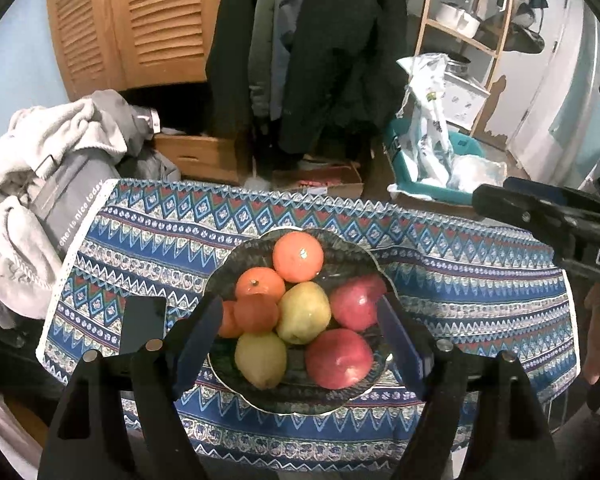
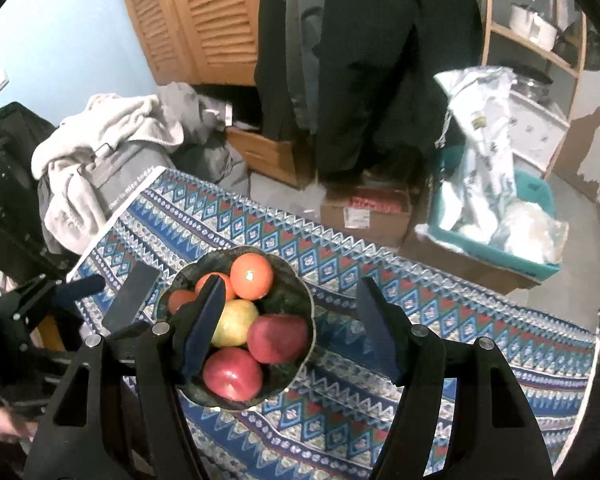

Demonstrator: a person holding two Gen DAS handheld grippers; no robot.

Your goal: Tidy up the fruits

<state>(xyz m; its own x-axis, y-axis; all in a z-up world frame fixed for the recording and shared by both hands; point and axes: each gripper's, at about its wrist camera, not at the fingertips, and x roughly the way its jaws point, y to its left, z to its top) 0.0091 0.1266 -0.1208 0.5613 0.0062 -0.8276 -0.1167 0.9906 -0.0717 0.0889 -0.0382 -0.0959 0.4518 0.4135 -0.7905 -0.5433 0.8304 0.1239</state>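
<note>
A dark scalloped bowl (image 1: 220, 276) sits on the patterned blue cloth (image 1: 140, 232). It holds three oranges (image 1: 298, 256), two yellow pears (image 1: 304, 312) and two red apples (image 1: 338, 358). My left gripper (image 1: 296, 312) hovers above the bowl, open, with nothing between its fingers. In the right wrist view the same bowl (image 2: 302, 300) lies below and left of centre, with an orange (image 2: 252, 276), a pear (image 2: 236, 322) and apples (image 2: 278, 338) showing. My right gripper (image 2: 290, 284) is open and empty above the bowl's right side. Its left finger (image 2: 204, 328) hides part of the fruit.
A flat black object (image 1: 144, 324) lies on the cloth left of the bowl. A heap of grey and white clothes (image 1: 40, 168) borders the table's left end. Beyond the far edge stand cardboard boxes (image 2: 364, 208), a teal bin with bags (image 2: 496, 216) and hanging coats (image 1: 320, 60).
</note>
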